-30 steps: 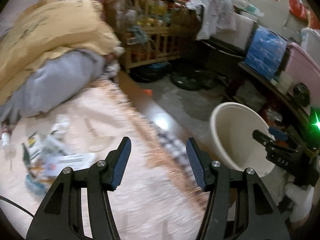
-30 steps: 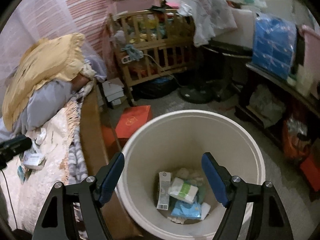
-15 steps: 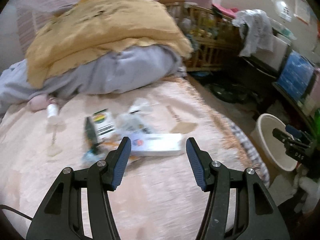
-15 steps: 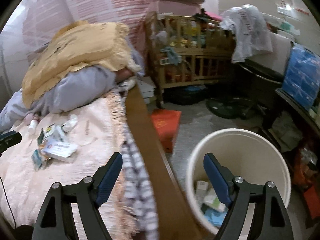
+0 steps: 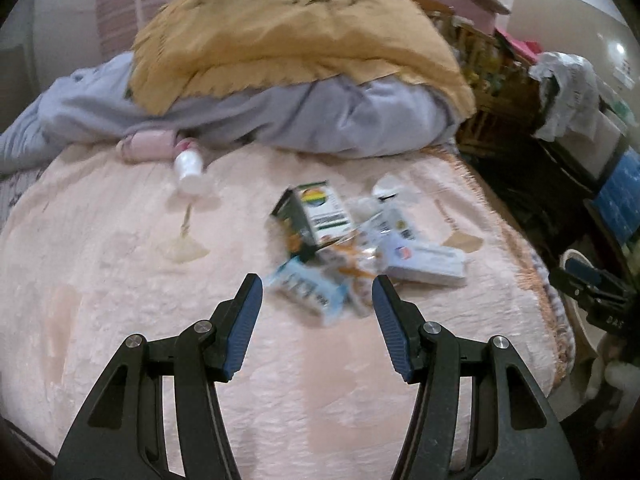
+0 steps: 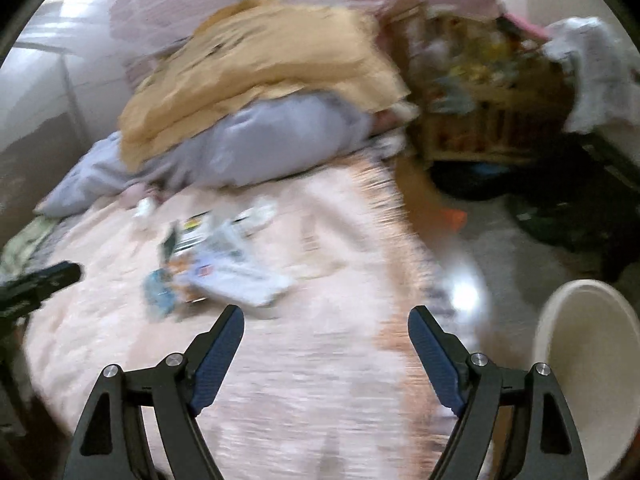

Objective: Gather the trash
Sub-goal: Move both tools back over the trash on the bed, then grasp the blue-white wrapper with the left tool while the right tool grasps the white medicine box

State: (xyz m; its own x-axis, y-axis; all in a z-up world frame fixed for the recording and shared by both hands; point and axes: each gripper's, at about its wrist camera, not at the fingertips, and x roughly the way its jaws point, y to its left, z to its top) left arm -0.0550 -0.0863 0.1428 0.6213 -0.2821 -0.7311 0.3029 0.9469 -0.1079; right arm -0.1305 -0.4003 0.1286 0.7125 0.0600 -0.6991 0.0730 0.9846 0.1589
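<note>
A pile of trash lies on the pink bedspread (image 5: 120, 280): a green and white carton (image 5: 322, 216), a long white and blue box (image 5: 428, 266), a blue packet (image 5: 308, 294) and crumpled wrappers. A small white bottle (image 5: 188, 168) lies apart at the back left. My left gripper (image 5: 316, 286) hovers open just short of the blue packet, with nothing between its fingers. My right gripper (image 6: 326, 314) is open and empty over the bed, right of the same pile (image 6: 224, 268). The cream bin (image 6: 588, 368) stands on the floor at the lower right.
A yellow blanket (image 5: 296, 28) on a grey quilt (image 5: 320, 120) is heaped at the back of the bed. A wooden crib (image 6: 480, 92) and dark clutter stand beyond the bed's right edge. An orange box (image 6: 454, 218) lies on the floor.
Both grippers have swung left from the bin towards the bed. The trash pile now sits close in front of the left gripper. The right jaws stand a little wider.
</note>
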